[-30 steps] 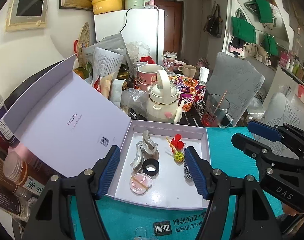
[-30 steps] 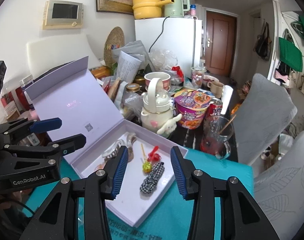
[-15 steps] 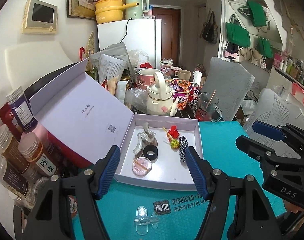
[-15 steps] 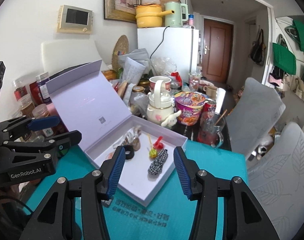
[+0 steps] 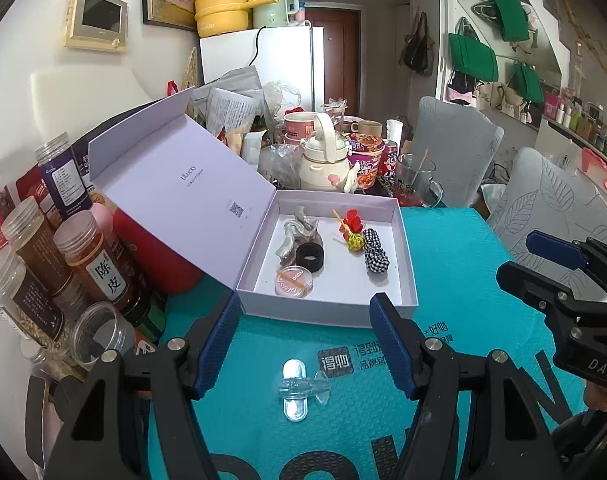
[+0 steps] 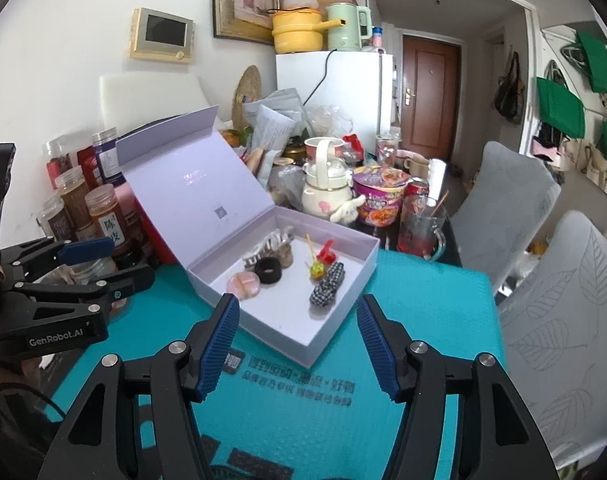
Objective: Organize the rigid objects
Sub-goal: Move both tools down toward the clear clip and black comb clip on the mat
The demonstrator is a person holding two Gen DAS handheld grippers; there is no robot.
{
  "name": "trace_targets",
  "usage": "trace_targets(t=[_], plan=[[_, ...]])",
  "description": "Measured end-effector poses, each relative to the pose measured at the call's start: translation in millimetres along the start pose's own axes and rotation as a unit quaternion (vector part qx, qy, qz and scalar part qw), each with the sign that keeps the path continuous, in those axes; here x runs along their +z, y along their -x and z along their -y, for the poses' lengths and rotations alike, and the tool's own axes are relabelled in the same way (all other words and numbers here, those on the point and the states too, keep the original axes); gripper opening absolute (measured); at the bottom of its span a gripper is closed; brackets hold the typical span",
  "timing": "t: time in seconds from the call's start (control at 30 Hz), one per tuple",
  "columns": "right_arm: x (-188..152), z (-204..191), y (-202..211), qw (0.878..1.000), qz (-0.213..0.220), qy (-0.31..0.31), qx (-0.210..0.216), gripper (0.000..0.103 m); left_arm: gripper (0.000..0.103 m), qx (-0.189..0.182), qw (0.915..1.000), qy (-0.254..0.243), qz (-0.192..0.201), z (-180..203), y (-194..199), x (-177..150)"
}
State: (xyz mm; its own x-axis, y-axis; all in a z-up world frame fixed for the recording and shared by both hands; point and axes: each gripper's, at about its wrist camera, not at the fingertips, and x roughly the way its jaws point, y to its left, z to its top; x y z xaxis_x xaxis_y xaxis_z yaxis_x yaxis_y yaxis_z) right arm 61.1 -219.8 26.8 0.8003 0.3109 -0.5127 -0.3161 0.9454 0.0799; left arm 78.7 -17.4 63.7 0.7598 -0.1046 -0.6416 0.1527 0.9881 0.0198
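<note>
Jars (image 5: 95, 264) line the left edge; the left gripper (image 5: 303, 340), jaws spread, hovers over a clear clip (image 5: 301, 390) on the teal mat (image 5: 455, 280), before the open box (image 5: 331, 308). The right gripper (image 6: 295, 344) gapes empty.

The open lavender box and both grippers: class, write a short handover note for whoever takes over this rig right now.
Left gripper: open, empty, hanging over the clear hair clip on the teal mat.
Right gripper: open, empty, in front of the box.
Done: silver claw clip, black ring, pink compact, checked scrunchie and lollipop lie in the box.
Left: clear clip probably goes in next.
</note>
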Motion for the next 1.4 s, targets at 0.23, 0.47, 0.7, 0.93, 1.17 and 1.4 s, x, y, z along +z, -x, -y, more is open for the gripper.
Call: trace_targets(t=[0.23, 0.47, 0.7, 0.93, 1.17, 1.4], plan=[[-27.8, -3.6, 4.8, 1.0, -0.014, -0.009, 0.003, 0.069, 0.067, -0.013, 0.9998, 0.007, -0.015, -3.0, 3.8, -19.9], [-48.5, -12.5, 6.7, 1.0, -0.029, -0.001, 0.008, 0.076, 0.067, -0.024, 0.9993, 0.007, -0.027, -1.4, 3.5, -34.6], [-65.9, -22.2, 3.8, 0.999, -0.043, 0.009, 0.011, 0.09, 0.067, -0.014, 0.9988, 0.006, -0.047, -0.3, -4.7, -47.4], [-88.3, -30.9, -9.7, 0.997, -0.071, 0.008, 0.032, 0.093, 0.067, -0.022, 0.9976, 0.019, -0.063, -2.3, -13.9, -63.5], [-111.2, -35.3, -22.9, 0.994, -0.101, 0.01, 0.032, 0.103, 0.067, -0.036, 0.9967, 0.013, -0.072, 1.1, -18.5, -80.0], [-132.0, -38.8, -32.3, 0.989, -0.127, 0.018, 0.068, 0.103, 0.067, -0.053, 0.994, 0.015, -0.094, 2.6, -26.2, -96.0]])
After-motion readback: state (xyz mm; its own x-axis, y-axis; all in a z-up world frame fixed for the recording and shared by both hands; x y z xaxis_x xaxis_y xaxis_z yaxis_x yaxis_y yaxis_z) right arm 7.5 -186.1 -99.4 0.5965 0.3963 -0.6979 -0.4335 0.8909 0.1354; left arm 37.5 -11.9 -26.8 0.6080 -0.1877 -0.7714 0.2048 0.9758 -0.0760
